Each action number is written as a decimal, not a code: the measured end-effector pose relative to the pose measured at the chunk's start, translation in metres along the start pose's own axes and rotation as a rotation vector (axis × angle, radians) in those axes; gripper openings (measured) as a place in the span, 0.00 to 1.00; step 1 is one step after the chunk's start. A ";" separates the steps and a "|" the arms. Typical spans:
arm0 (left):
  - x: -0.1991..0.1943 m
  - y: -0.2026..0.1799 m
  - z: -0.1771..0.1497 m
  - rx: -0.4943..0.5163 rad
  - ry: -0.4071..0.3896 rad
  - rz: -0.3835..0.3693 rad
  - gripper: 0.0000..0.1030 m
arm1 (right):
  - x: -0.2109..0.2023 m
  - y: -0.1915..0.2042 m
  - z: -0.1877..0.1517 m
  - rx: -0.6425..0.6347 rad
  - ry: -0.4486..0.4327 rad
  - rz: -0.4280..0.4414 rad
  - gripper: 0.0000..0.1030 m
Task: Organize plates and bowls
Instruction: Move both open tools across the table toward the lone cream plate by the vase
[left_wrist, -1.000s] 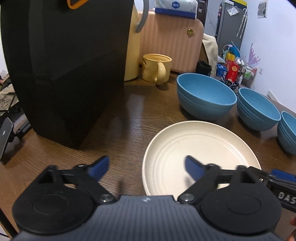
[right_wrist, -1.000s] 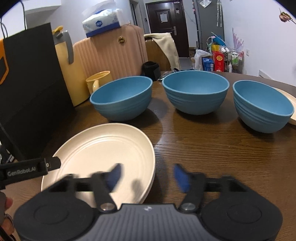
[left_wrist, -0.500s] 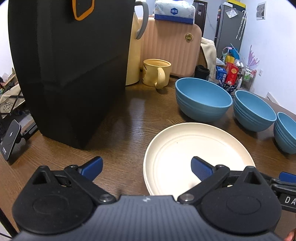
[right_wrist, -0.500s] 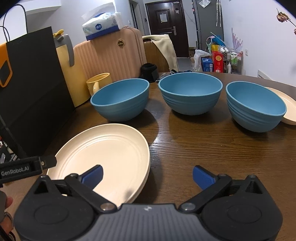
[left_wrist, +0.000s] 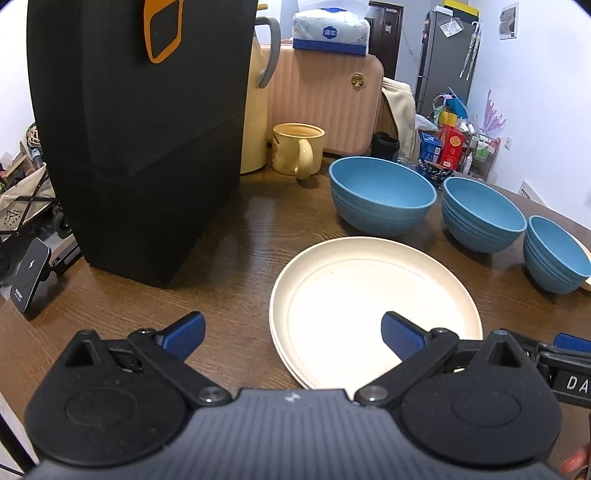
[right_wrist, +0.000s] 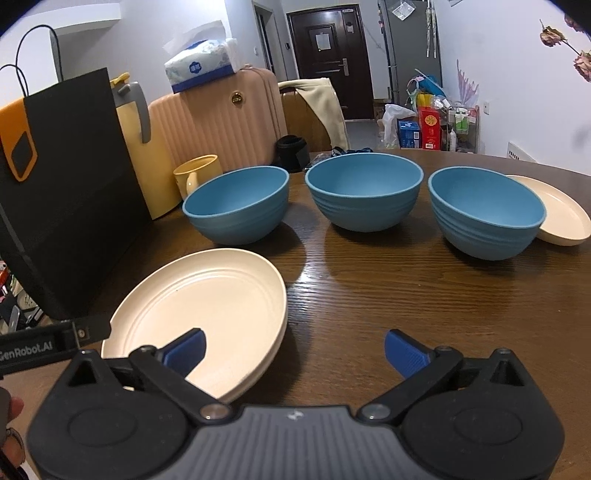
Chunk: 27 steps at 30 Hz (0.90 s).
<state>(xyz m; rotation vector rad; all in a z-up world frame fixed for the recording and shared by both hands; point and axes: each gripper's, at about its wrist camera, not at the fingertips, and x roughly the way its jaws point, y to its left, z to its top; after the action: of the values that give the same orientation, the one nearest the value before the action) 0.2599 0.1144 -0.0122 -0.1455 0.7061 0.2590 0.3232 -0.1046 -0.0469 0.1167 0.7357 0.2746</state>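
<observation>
The dark wooden table (right_wrist: 424, 295) carries everything, its grain glossy and streaked with reflections. At its left edge stands a tall matte black paper bag (left_wrist: 147, 129) with an orange patch and thin cord handles. Behind it is a ribbed, rounded peach suitcase (left_wrist: 325, 103) with a soft tissue pack (left_wrist: 330, 33) on top, and a smooth pale-yellow jug (left_wrist: 255, 122) with a grey handle.

Three matte blue bowls sit in a row across the table, apart from one another, each round with shallow ridges around the outer wall: the left bowl (right_wrist: 236, 205), the middle bowl (right_wrist: 364, 190) and the right bowl (right_wrist: 485, 216). Just behind the right bowl lies a cream plate (right_wrist: 565, 218), partly hidden by it.

Nearest the cameras lies a stack of cream plates (right_wrist: 207, 306), round and smooth with faint concentric rings; a second rim shows under the top one at the near edge. A glazed yellow mug (left_wrist: 297, 153) stands by the jug.

The left gripper (left_wrist: 291, 334) is spread wide and holds nothing; its ribbed blue right pad hangs over the stack, its left pad over bare wood. The right gripper (right_wrist: 293, 352) has just opened to full width, empty, its left pad over the stack's rim and its right pad over the table.
</observation>
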 end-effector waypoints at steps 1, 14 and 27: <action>-0.002 -0.001 -0.001 0.003 -0.001 -0.001 1.00 | -0.003 -0.001 -0.001 0.002 -0.001 0.000 1.00; -0.032 -0.027 -0.014 0.052 -0.023 -0.023 1.00 | -0.038 -0.021 -0.011 0.028 -0.035 -0.010 1.00; -0.054 -0.074 -0.022 0.114 -0.048 -0.064 1.00 | -0.071 -0.059 -0.018 0.073 -0.079 -0.041 1.00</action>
<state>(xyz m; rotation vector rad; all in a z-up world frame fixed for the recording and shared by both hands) 0.2280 0.0290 0.0100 -0.0532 0.6657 0.1598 0.2727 -0.1808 -0.0265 0.1804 0.6693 0.2029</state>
